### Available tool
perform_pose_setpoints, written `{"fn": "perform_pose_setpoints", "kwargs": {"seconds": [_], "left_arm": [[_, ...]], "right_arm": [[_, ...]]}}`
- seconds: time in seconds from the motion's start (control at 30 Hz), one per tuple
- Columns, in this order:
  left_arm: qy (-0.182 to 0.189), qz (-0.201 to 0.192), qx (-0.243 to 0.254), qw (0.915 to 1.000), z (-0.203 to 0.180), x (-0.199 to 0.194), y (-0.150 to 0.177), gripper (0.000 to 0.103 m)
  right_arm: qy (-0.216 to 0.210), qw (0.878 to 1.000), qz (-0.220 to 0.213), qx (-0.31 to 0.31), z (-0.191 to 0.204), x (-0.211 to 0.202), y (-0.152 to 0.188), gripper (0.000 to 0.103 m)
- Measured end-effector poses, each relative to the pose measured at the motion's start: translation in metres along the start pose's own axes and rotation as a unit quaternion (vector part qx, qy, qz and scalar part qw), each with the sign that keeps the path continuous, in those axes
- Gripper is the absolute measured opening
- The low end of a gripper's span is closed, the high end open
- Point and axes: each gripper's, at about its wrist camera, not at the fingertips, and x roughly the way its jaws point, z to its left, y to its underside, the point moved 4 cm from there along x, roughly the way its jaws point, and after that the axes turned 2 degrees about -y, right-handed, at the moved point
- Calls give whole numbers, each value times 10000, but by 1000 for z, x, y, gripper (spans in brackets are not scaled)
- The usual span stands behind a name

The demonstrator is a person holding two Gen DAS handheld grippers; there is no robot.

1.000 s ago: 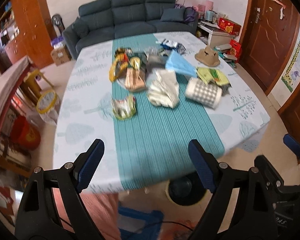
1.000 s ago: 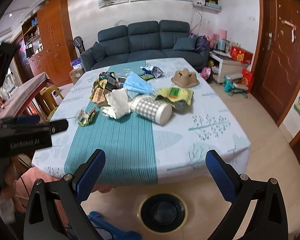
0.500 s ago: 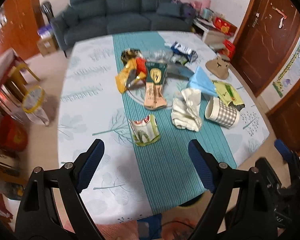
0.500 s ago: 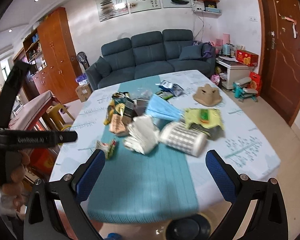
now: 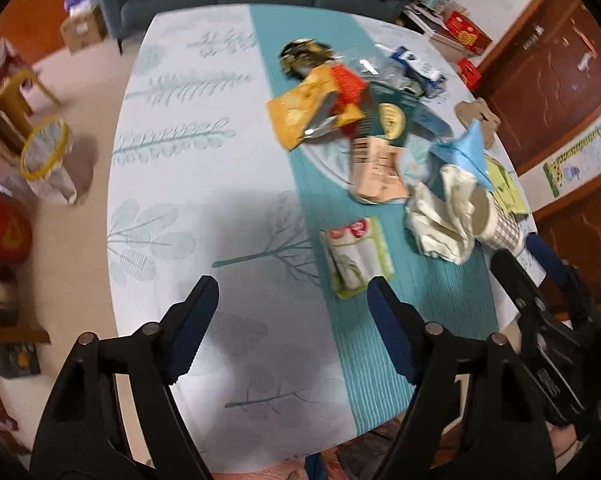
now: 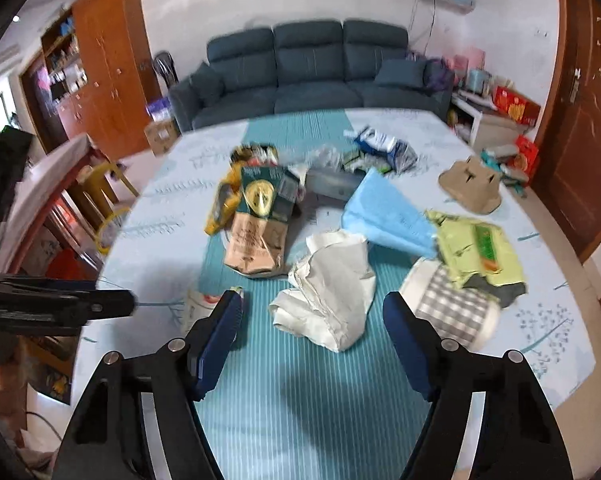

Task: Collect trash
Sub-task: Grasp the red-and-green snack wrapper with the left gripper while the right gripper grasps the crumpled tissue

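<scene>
Both grippers closing, nothing between them: left gripper [image 5: 290, 294] over bare tablecloth, small green-and-white snack wrapper [image 5: 356, 255] centre-right; right gripper [image 6: 312, 308] low-centre, crumpled white paper bag [image 6: 332, 292] just beyond.

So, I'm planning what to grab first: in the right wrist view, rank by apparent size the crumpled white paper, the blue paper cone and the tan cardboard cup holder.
1. crumpled white paper, though it lies nearest the camera
2. blue paper cone, close to it
3. tan cardboard cup holder, farthest away
</scene>
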Motion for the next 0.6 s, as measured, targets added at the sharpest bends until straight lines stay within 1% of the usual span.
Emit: {"fn": "perform_pose_setpoints", "kwargs": {"seconds": [0.07, 0.17, 0.23, 0.27, 0.33, 0.37, 0.4, 0.47, 0.5, 0.53, 0.6], "left_arm": [[105, 11, -57, 9999, 7, 5, -3, 74], [301, -9, 116, 9995, 8, 9, -4, 71], [409, 104, 197, 9989, 7, 13, -3, 70], [487, 208, 215, 9984, 5, 16, -2, 70], [602, 405, 260, 9970, 1, 21, -2, 70], [602, 471, 313, 9966, -2, 23, -2, 70], [585, 505, 354, 9964, -4, 25, -2, 70], [582, 608, 381, 9957, -8, 31, -4, 70], [622, 655, 370, 9952, -10, 33, -6, 70], [660, 681, 333, 9949, -11, 35, -8, 70], [677, 724, 266, 9947, -14, 39, -11, 70]], "right_arm": [[66, 9998, 176, 32, 0, 21, 0, 75], [231, 9987, 446, 83, -1, 48, -1, 75], [323, 9978, 575, 61, -1, 62, 1, 75], [409, 9969, 665, 22, 1, 70, 2, 73], [449, 9957, 808, -56, 4, 84, 4, 60], [505, 9947, 892, -78, 5, 91, 6, 57], [579, 9936, 970, -81, 7, 95, 8, 51], [589, 9940, 915, -68, 10, 96, 7, 44], [499, 9951, 855, -36, 11, 94, 6, 34], [456, 9957, 804, 4, 13, 89, 6, 26], [431, 9965, 714, 91, 11, 79, 3, 18]]}}
